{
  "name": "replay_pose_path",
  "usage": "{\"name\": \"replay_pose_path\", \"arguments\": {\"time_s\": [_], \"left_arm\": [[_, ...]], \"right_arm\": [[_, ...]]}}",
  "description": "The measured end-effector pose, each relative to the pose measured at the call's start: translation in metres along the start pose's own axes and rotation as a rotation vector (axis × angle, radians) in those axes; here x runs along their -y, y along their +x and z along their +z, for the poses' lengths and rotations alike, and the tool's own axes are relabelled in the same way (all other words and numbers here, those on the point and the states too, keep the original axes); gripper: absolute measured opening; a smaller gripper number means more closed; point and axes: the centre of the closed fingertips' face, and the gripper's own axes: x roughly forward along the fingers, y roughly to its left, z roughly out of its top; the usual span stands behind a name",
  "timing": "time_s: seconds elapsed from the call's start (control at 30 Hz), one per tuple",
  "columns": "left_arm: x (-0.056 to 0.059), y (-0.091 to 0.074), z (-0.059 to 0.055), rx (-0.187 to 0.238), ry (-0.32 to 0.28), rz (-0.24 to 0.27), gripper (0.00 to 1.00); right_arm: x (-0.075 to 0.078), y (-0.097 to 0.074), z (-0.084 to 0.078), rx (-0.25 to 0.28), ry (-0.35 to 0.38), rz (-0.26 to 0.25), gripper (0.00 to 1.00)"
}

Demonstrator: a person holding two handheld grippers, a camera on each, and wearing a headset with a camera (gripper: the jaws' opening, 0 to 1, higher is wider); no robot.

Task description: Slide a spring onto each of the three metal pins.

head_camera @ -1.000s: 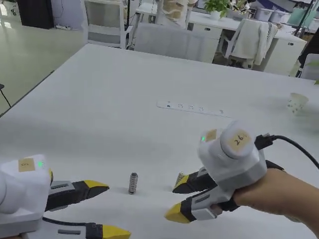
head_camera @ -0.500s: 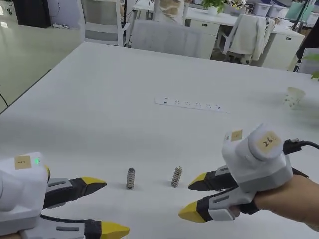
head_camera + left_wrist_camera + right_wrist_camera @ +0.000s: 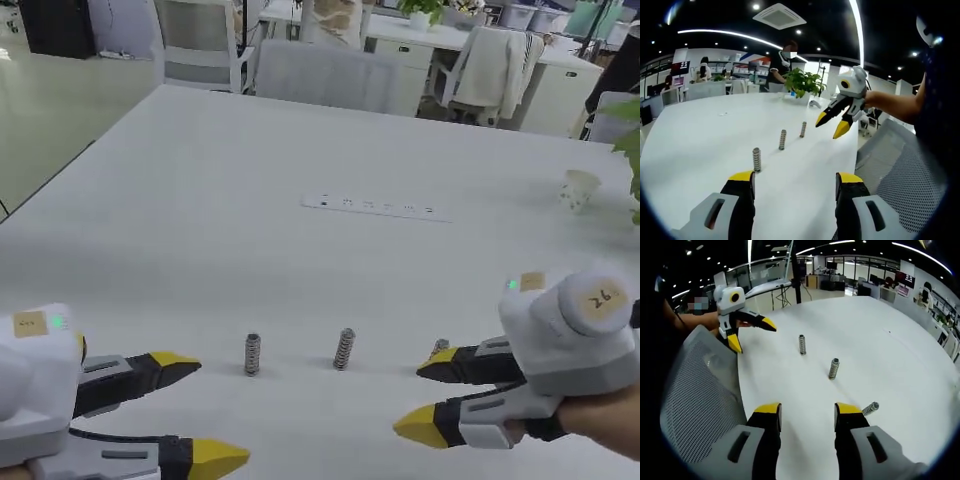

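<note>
Three small grey springs stand in a row on the white table (image 3: 300,270): one (image 3: 252,354) on the left, one (image 3: 344,348) in the middle, and a third (image 3: 440,347) partly hidden behind my right gripper's upper finger. In the right gripper view the nearest spring (image 3: 870,408) leans over, while the other two (image 3: 833,368) (image 3: 802,344) stand upright. My right gripper (image 3: 412,398) is open and empty, just right of the row. My left gripper (image 3: 205,410) is open and empty too, left of the row near the table's front edge. The left gripper view shows all three springs (image 3: 756,159) (image 3: 783,139) (image 3: 803,129).
A white power strip (image 3: 365,206) lies mid-table and a paper cup (image 3: 577,190) stands at the far right. Chairs (image 3: 330,78) line the far edge. A grey mesh chair (image 3: 700,405) sits at the near edge. A potted plant (image 3: 802,82) stands on the table's end.
My right gripper has moved to the right, uncovering the middle spring and then part of the third. The left gripper has hardly moved. The head camera has shifted a little.
</note>
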Motion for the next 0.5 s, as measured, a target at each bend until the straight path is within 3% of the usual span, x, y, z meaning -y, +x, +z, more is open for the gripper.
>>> {"name": "replay_pose_path", "arguments": {"time_s": [0.5], "left_arm": [[-0.002,0.002,0.005,0.003,-0.005,0.022,0.62]], "right_arm": [[0.030,-0.026,-0.019,0.049,0.054,-0.096,0.48]]}}
